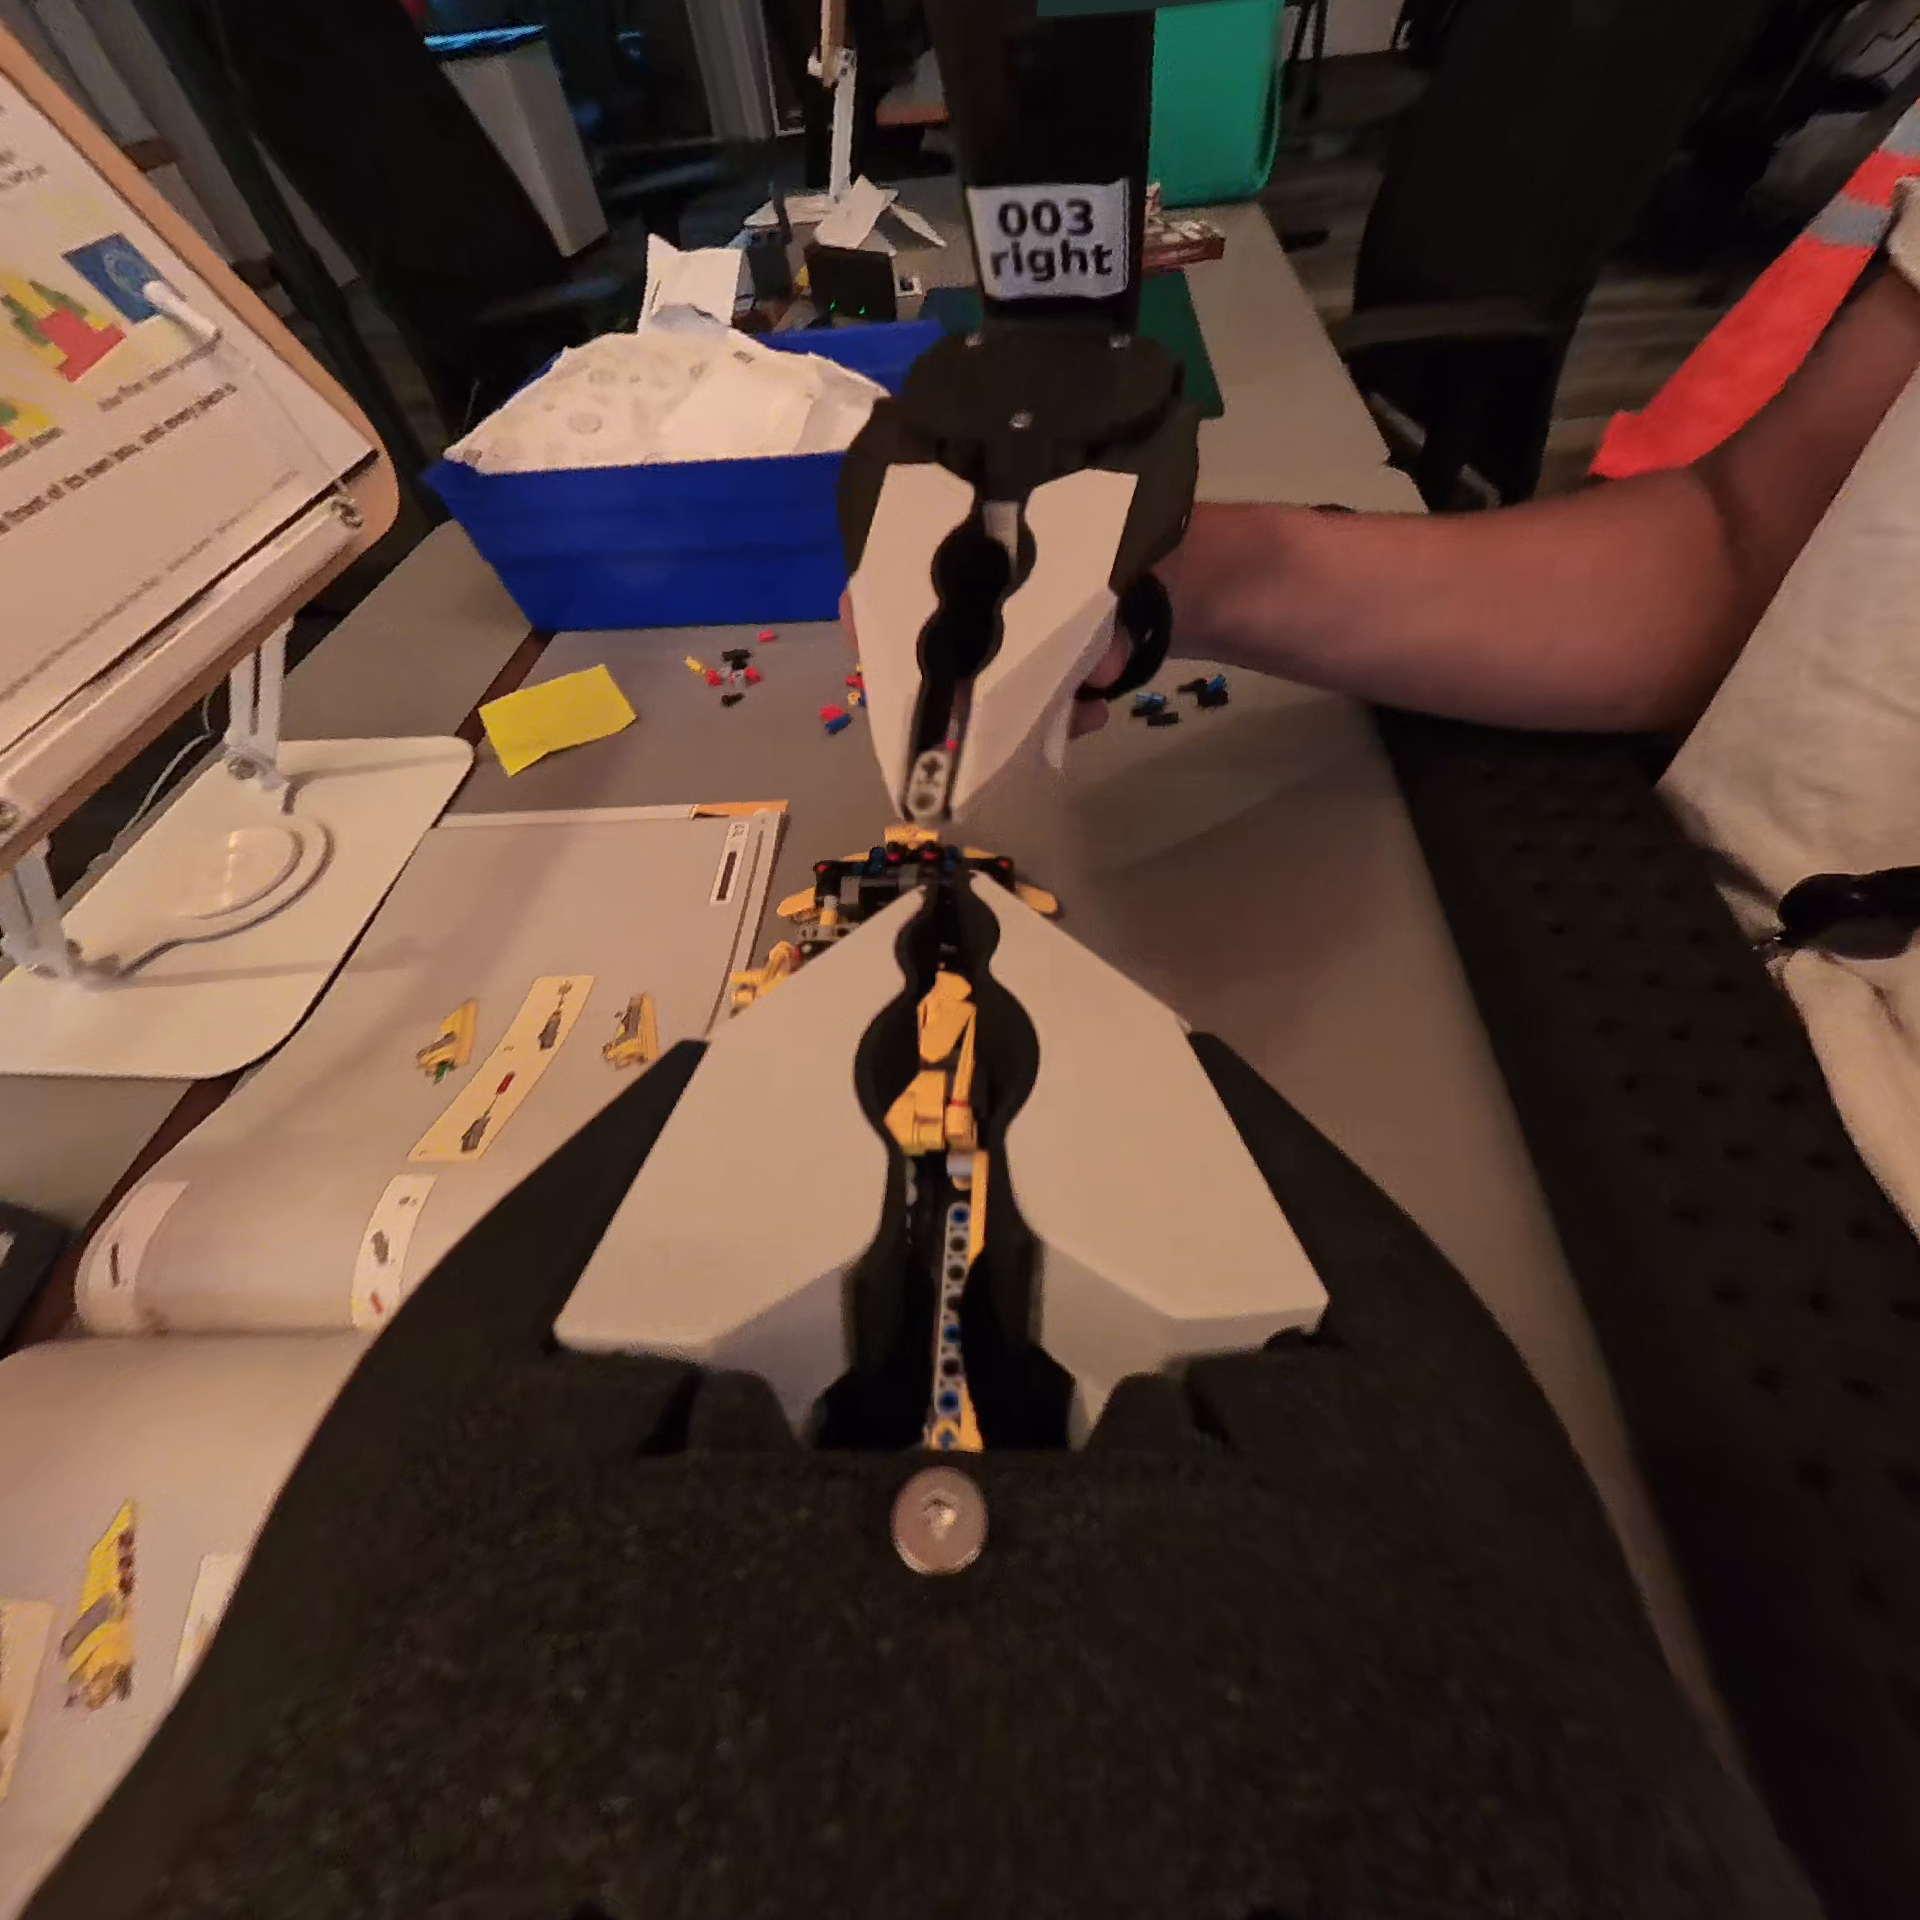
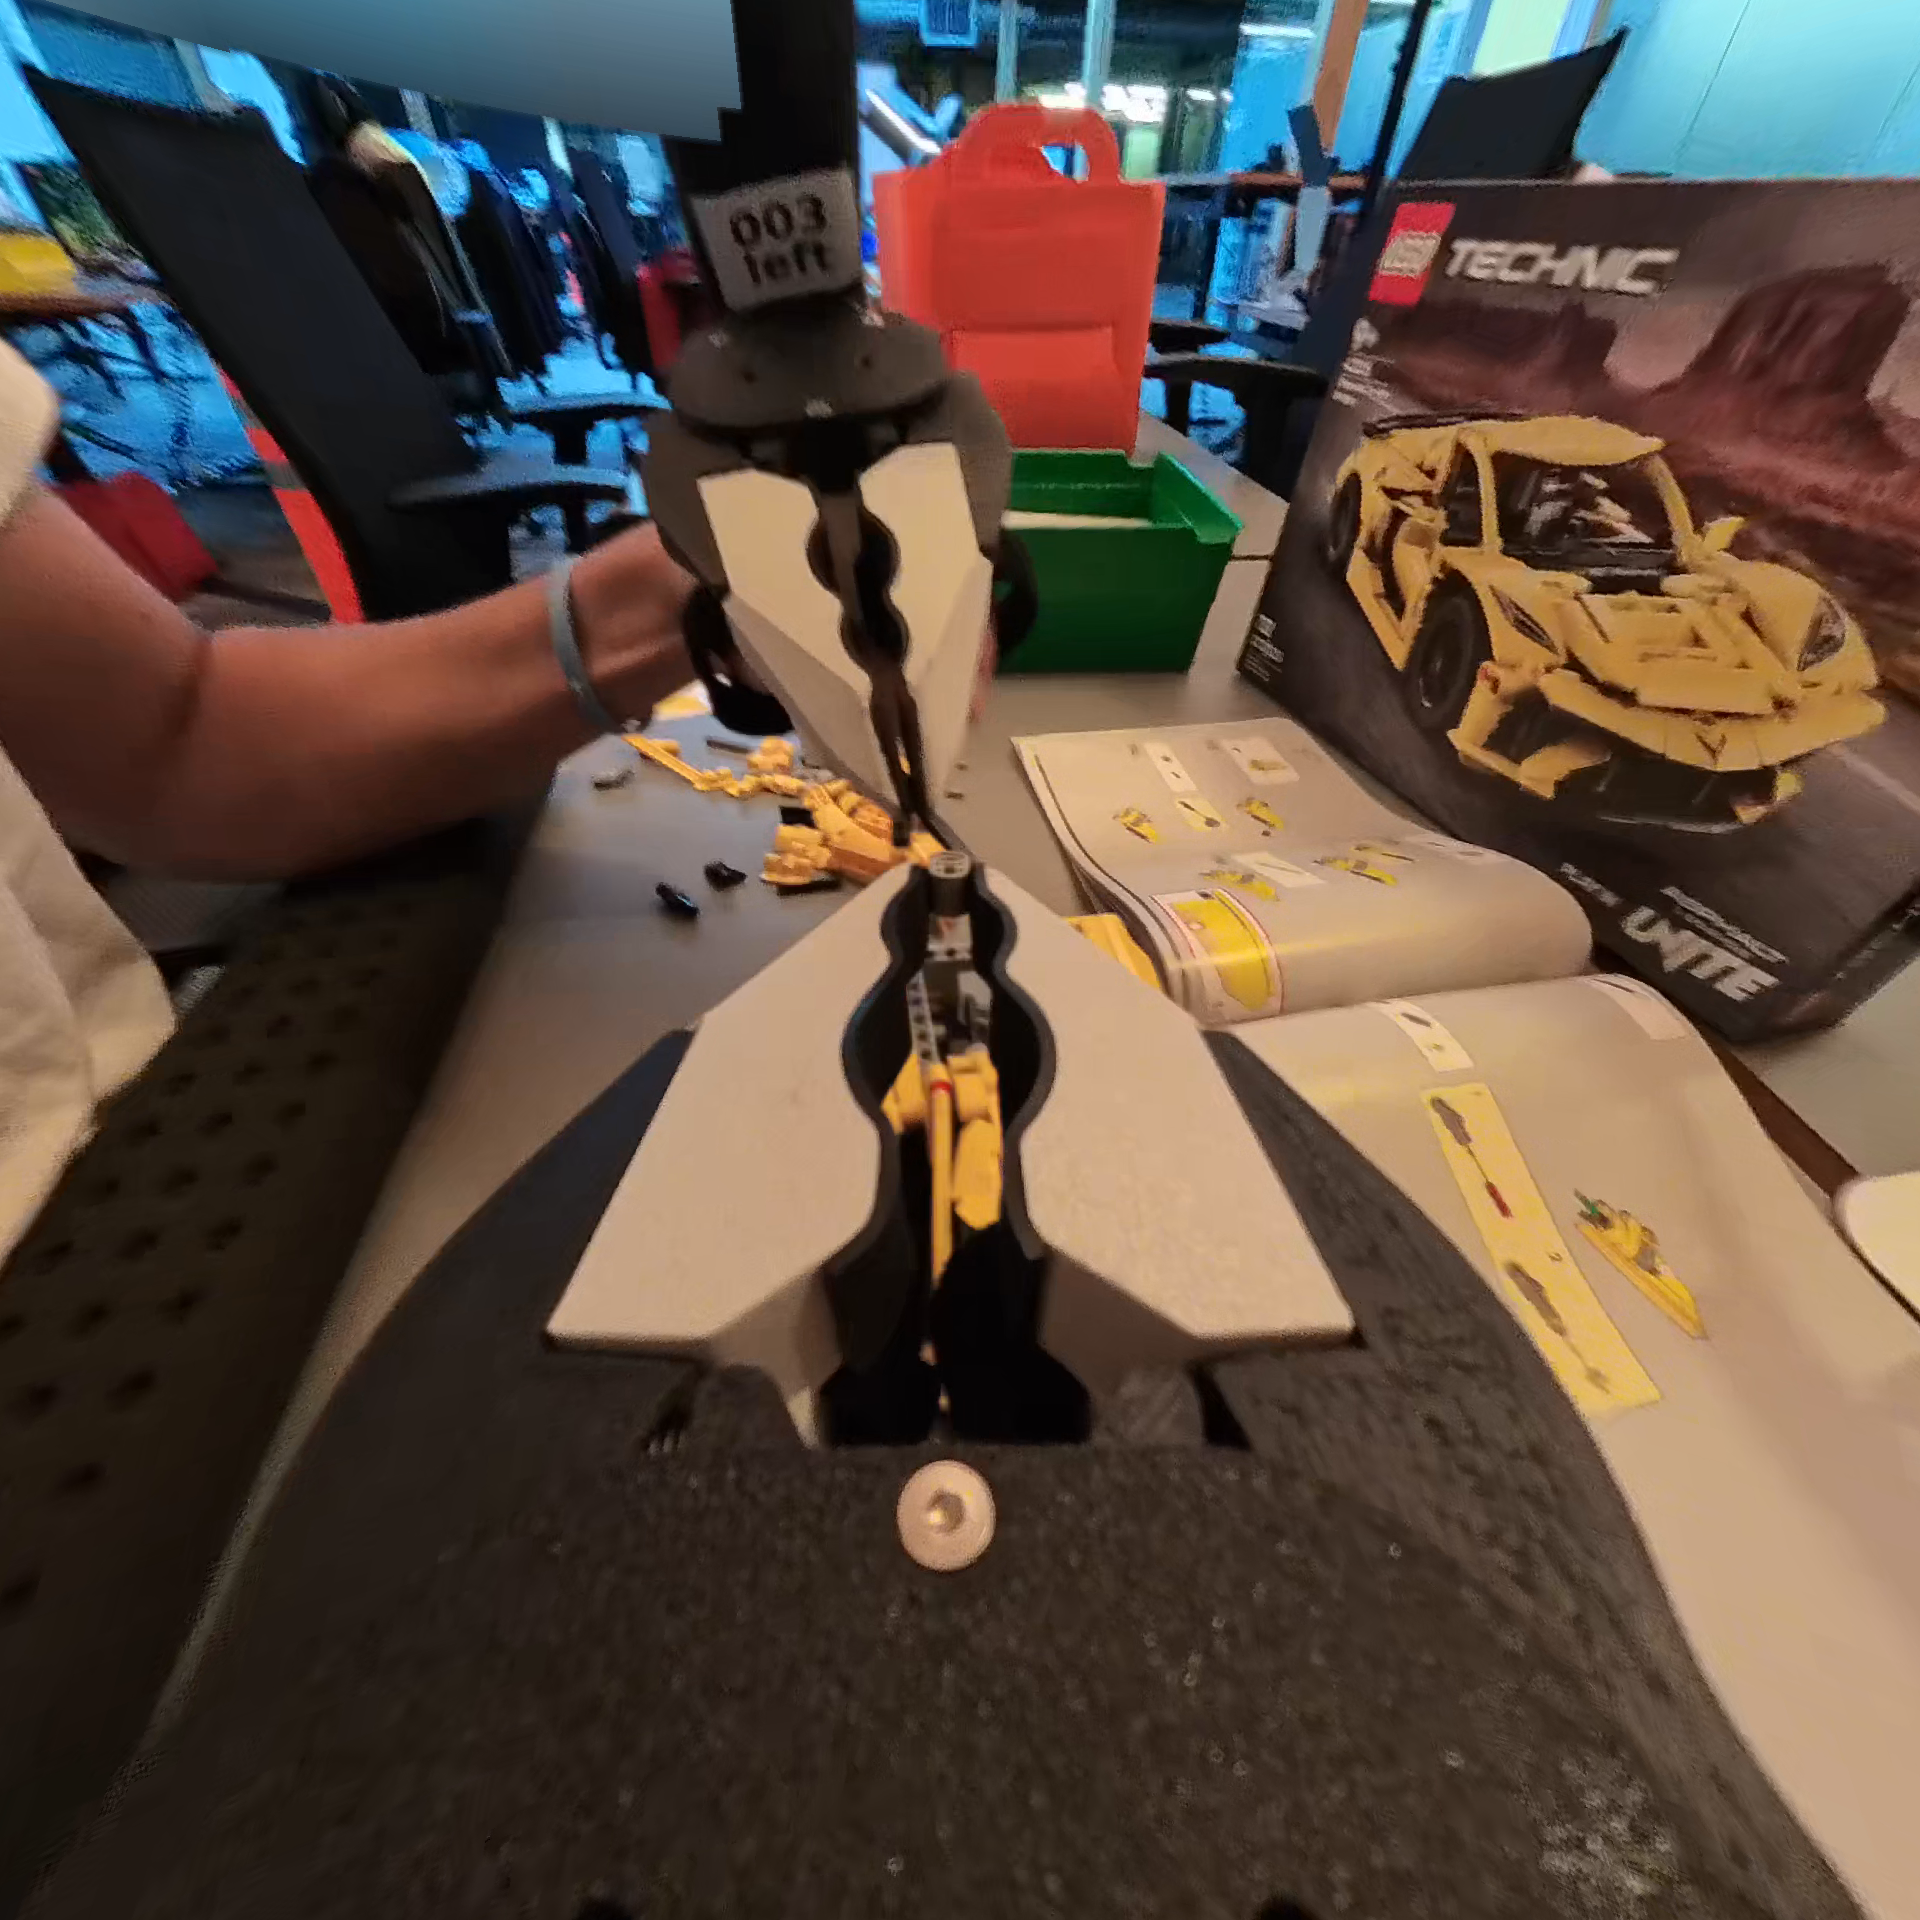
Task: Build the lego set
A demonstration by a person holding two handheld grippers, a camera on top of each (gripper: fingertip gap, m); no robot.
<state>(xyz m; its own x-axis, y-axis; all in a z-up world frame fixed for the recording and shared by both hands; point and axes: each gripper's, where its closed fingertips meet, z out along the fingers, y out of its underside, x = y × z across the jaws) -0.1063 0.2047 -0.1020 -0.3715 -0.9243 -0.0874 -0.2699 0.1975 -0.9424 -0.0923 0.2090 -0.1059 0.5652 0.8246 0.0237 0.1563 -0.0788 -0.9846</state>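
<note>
Yellow assembly (image 1: 940,1081) sits clamped in the left claw (image 1: 948,883) above the counter (image 1: 1195,935); the right claw (image 2: 948,868), facing it, pinches a grey connector (image 2: 948,894); joining seems underway, so next align its hole and press squarely.

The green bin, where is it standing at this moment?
In the right wrist view the green bin stands on the table at upper centre, behind the left gripper, in front of the orange bag and left of the set's box.
</note>
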